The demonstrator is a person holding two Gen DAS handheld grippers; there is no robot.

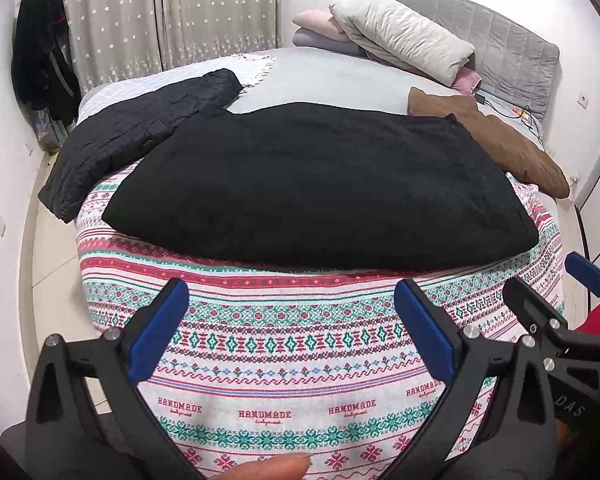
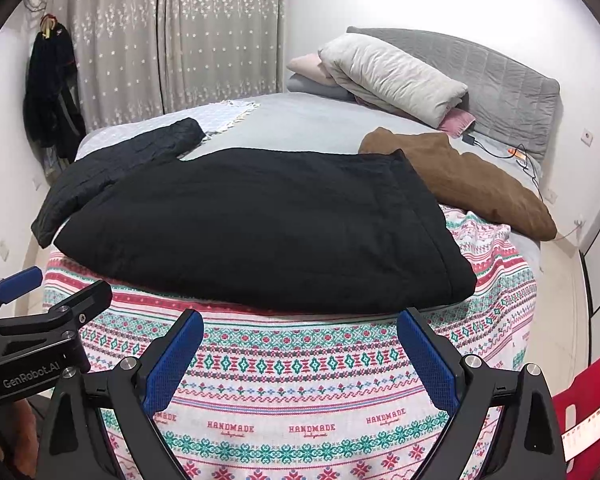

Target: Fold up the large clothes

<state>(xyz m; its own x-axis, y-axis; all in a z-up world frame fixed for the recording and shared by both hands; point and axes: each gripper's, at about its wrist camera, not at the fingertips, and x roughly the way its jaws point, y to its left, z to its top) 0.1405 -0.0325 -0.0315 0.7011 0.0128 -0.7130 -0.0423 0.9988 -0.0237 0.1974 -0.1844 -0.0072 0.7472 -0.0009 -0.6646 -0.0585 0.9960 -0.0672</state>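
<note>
At the far left, dark clothing hung on a wall hook beside a star-patterned grey curtain. On the bed below, a black quilted jacket lay flat across a patterned blanket printed with the word HANDMADE, its body folded into a broad slab and one sleeve stretched out toward the bed's left edge. The left gripper hovered above the blanket just short of the jacket's near hem, its blue-padded fingers spread wide and holding nothing; a fingertip of the person showed at the bottom of the left wrist view. Just beside it to the right, the right gripper also stood with its jaws apart and empty, near the hem but not touching it, and each tool was visible at the edge of the other's camera. Further right, a brown garment lay on the grey sheet, its edge tucked behind the jacket's far right corner. Behind it, a pale folded duvet rested on pink and grey bedding against the grey padded headboard, with a charger and cable near the pillows. A red chair showed at the lower right of the right wrist view.
</note>
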